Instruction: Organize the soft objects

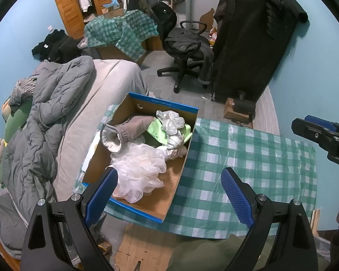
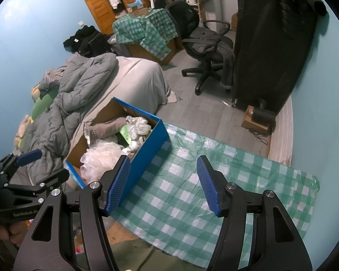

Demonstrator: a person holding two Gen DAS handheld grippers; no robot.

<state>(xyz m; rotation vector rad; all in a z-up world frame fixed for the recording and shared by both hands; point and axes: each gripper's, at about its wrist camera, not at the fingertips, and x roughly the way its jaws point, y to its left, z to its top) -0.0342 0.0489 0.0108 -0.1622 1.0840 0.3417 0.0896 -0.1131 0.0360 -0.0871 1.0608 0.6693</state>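
A blue cardboard box (image 1: pixel 176 107) (image 2: pixel 151 149) stands on the left part of a green checked tablecloth (image 1: pixel 248 158) (image 2: pixel 192 187). Inside lie a white mesh bath pouf (image 1: pixel 140 171) (image 2: pixel 101 155), a grey-brown sock (image 1: pixel 124 133) (image 2: pixel 110 125), crumpled plastic bags (image 1: pixel 171 119) (image 2: pixel 137 124) and a green piece (image 1: pixel 157 129). My left gripper (image 1: pixel 169 194) is open above the box's near end, with nothing between its blue pads. My right gripper (image 2: pixel 163 185) is open over the cloth beside the box's right wall, holding nothing.
A bed with a grey quilt (image 1: pixel 47 103) (image 2: pixel 79 90) lies to the left of the table. Beyond are an office chair (image 1: pixel 185 52) (image 2: pixel 208 52), a dark draped wardrobe (image 1: pixel 255 45) (image 2: pixel 273 45) and a second checked-cloth table (image 1: pixel 119 29). A small brown box (image 1: pixel 232 110) sits on the floor.
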